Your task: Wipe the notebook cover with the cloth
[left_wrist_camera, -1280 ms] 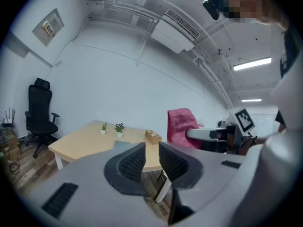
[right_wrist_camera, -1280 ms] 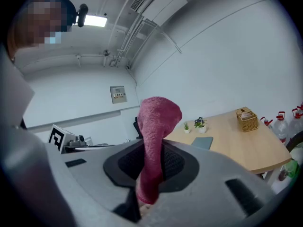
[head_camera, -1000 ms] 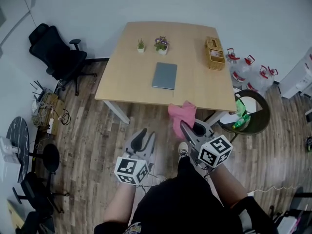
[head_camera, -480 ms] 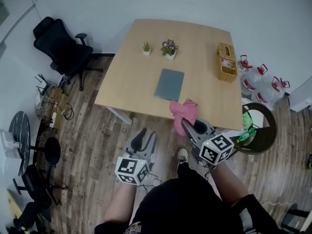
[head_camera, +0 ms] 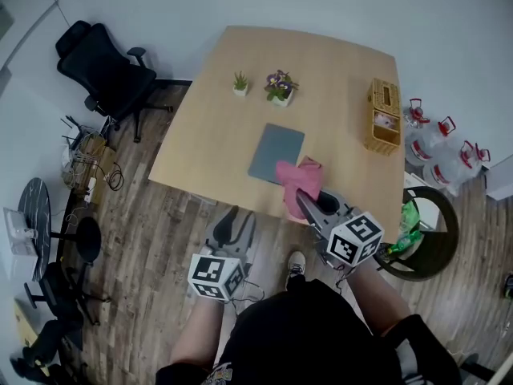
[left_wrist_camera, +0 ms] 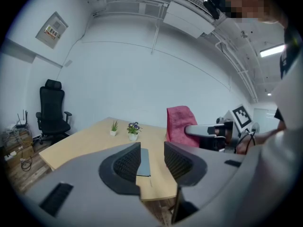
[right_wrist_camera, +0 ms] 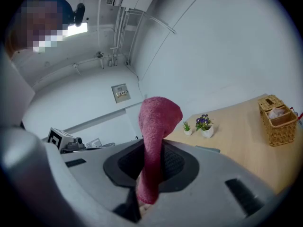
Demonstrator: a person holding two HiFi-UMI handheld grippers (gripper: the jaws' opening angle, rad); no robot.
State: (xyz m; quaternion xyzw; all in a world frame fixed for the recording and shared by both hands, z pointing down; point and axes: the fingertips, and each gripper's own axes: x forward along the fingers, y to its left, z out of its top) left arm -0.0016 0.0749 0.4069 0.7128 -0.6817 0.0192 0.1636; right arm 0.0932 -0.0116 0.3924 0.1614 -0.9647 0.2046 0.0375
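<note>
Wooden surface (head_camera: pixel 337 87) on plank floor (head_camera: pixel 152 239) carries a grey notebook (head_camera: pixel 272 149). Right hand-held gripper (head_camera: pixel 311 204) clamps the pink cloth (head_camera: pixel 300 179); left hand-held gripper (head_camera: pixel 238 219), jaws just opening, holds nothing.

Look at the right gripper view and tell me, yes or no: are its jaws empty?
No, the right gripper has its jaws shut on the pink cloth, which sticks up between them.

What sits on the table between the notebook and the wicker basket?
Nothing: in the head view, the tabletop between the notebook and the wicker basket is bare wood.
</note>
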